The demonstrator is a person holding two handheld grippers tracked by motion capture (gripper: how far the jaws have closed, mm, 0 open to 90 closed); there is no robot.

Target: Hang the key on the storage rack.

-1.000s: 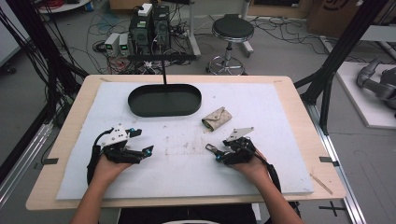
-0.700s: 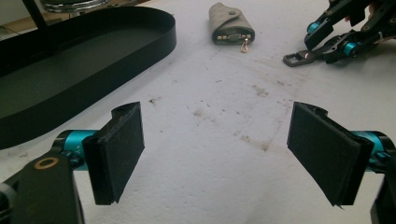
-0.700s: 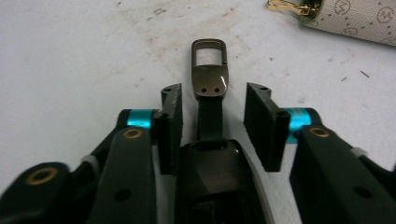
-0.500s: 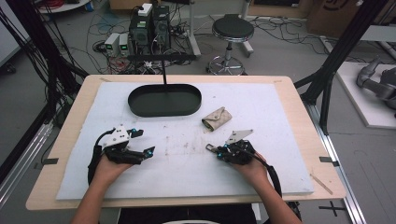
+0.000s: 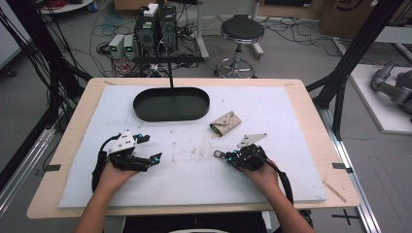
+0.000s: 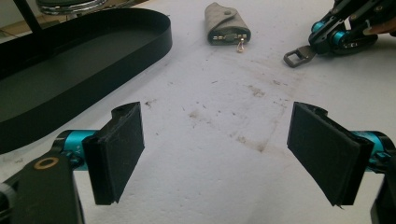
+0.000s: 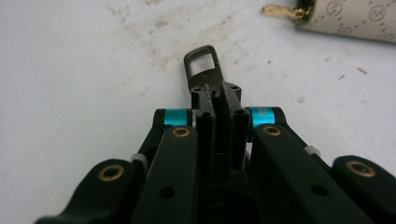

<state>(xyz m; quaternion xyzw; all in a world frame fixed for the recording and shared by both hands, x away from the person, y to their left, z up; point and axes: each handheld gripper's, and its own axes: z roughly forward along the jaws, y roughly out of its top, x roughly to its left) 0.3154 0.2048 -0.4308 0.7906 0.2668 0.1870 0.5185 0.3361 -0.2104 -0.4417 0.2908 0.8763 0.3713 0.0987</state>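
White padding, smudged brown around the middle, covers the wooden surface [image 5: 311,104], and beyond its far edge the floor is a tangle of cables, a stool and stacked electronics. A black oval tray [image 5: 171,104] sits at upper centre of the high view, with a beige key pouch [image 5: 226,123] just right of it, apart from the tray's wall.

The pouch lies up and slightly left of the right tongs [image 5: 219,155] in the high view, near but not touching. From the left tongs [image 5: 149,148] it lies well off to the upper right, so the right hand is clearly the nearer one. In the left gripper view the pouch [image 6: 227,24] runs lengthwise away from the camera, its open end with the key hooks and a small gold clasp toward the lower part of the frame. In the right gripper view only its monogrammed edge [image 7: 355,21] and gold clasp show, at the upper right corner.

The right tongs [image 7: 215,95] are pinched almost together on the stem of a dark metal clip [image 7: 201,63], whose rectangular loop juts out ahead of the tips toward the pouch. The left tongs [image 6: 215,151] stand wide apart and hold nothing, hovering low over bare padding. My guess is the clip is bound for the pouch's hook end.
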